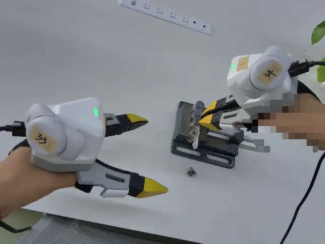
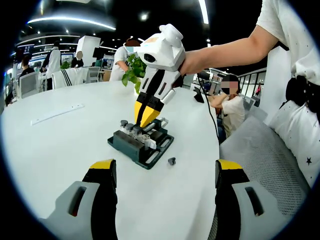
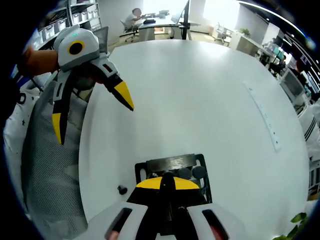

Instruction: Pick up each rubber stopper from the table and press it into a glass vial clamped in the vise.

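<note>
In the head view my left tongs [image 1: 147, 155] hang at about eight o'clock from the vise, over the near edge of the white bench [image 1: 76, 51]. Their two yellow-tipped jaws are spread wide with nothing between them. In the left gripper view the same jaws rise far apart, and the bench surface shows between them.

One loose rubber stopper [image 1: 191, 171] lies on the bench just off the near side of the vise [image 1: 203, 150], between six and seven o'clock from it. It is small, dark and apart from both tongs. In the left gripper view it [image 2: 171, 161] sits at about four o'clock from the vise [image 2: 142, 147].

The vise is dark and stands flat on the bench, with a short row of glass vials [image 2: 131, 128] clamped upright in it. Some carry grey caps, though I cannot count them surely.

My right tongs [image 1: 208, 116] come in from two o'clock and point down at the vials, with their tips right over the row. The jaws are drawn together. I cannot make out whether a stopper is pinched between them.

A white power strip [image 1: 165, 15] lies toward eleven o'clock, well apart from the vise. A black cable [image 1: 304, 198] trails down at four o'clock, and a green plant [image 1: 319, 33] shows at two o'clock.
</note>
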A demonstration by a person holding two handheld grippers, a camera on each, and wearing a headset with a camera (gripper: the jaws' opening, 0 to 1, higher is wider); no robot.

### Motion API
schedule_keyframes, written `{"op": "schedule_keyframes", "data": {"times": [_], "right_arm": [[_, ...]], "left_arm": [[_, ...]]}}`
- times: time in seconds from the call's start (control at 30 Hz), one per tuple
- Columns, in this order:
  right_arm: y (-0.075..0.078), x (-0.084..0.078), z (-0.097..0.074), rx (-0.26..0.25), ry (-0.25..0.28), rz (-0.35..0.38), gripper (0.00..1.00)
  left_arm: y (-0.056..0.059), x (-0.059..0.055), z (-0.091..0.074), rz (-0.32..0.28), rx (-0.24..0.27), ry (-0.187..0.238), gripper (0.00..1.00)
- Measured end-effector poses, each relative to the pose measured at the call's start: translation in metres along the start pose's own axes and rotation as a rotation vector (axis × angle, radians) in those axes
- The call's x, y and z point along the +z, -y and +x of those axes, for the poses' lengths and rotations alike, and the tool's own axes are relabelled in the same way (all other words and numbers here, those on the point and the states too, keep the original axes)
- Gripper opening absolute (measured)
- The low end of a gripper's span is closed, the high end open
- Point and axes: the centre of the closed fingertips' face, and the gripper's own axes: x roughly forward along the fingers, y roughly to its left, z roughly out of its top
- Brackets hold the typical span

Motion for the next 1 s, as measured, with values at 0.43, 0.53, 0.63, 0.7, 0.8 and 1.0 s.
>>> {"op": "schedule_keyframes", "data": {"times": [0.43,0.53,0.63,0.7,0.8,1.0], "right_arm": [[0.0010,-0.0008,0.0033,0.013,-0.014,-0.003,0.02],[-0.0005,-0.0002,0.0038,0.027,-0.022,-0.007,0.01],[0.0000,0.0004,0.0045,0.045,-0.036,-0.010,0.01],[-0.0006,0.0003,0.0047,0.059,-0.047,-0.011,0.01],[0.0013,0.0006,0.0052,0.078,-0.064,-0.012,0.02],[0.0020,0.0001,0.0060,0.110,-0.101,-0.012,0.02]], "left_arm": [[0.0006,-0.0009,0.0009,-0.008,0.001,0.001,0.79],[0.0006,-0.0009,0.0011,-0.006,-0.001,0.000,0.79],[-0.0002,-0.0003,0.0010,-0.007,0.000,0.002,0.79],[0.0000,0.0008,0.0009,-0.006,0.001,0.004,0.79],[-0.0005,0.0017,0.0004,-0.006,0.003,0.006,0.79],[-0.0006,0.0033,-0.0003,-0.005,0.004,0.012,0.78]]}}
